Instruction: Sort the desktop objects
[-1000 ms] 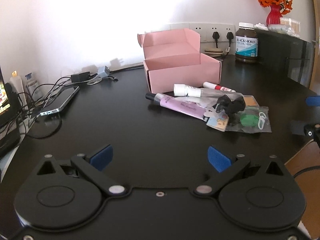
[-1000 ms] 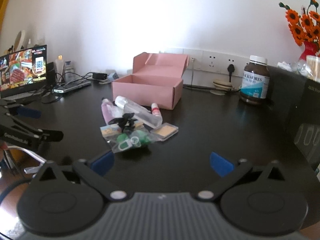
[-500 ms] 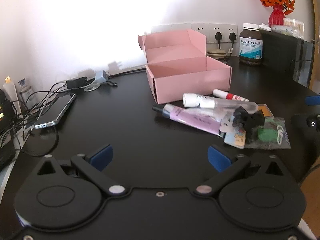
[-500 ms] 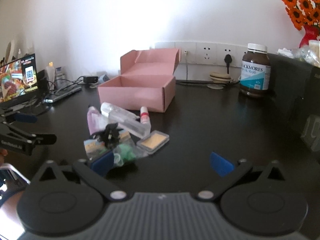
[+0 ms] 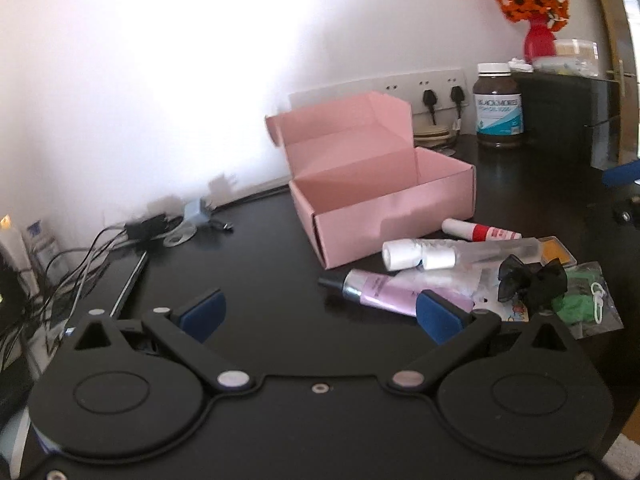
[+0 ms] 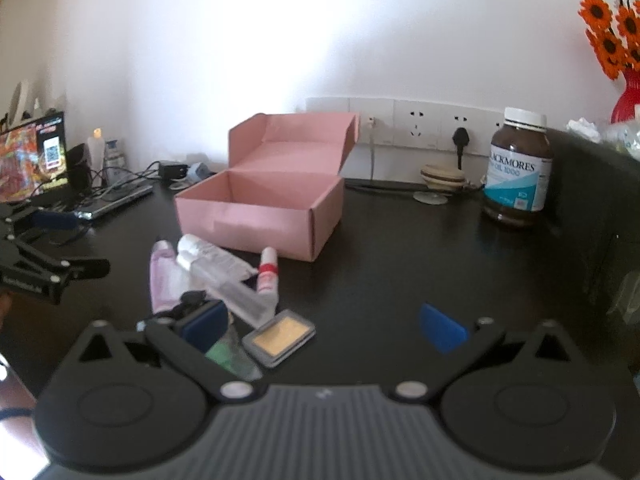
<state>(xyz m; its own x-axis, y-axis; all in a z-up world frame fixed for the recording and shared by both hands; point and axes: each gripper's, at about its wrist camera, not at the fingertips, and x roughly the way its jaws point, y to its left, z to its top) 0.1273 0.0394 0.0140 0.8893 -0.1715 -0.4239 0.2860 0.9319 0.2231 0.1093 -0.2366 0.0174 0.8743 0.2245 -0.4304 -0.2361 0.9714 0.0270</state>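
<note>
Left wrist view: low over the dark glossy worktop point(image 5: 260, 280), facing the white back wall; the open pink cardboard box point(image 5: 384, 200) sits centre-right, fairly near.
Right wrist view: equally low, facing the same wall; the box point(image 6: 264, 204) sits centre-left.
Shared: box, brown supplement bottle with white cap point(image 5: 498, 106) point(image 6: 518, 168), and the small toiletries before the box.
Cross-sight: left hand-held gripper point(image 6: 48, 256) shows at the right view's left edge.
</note>
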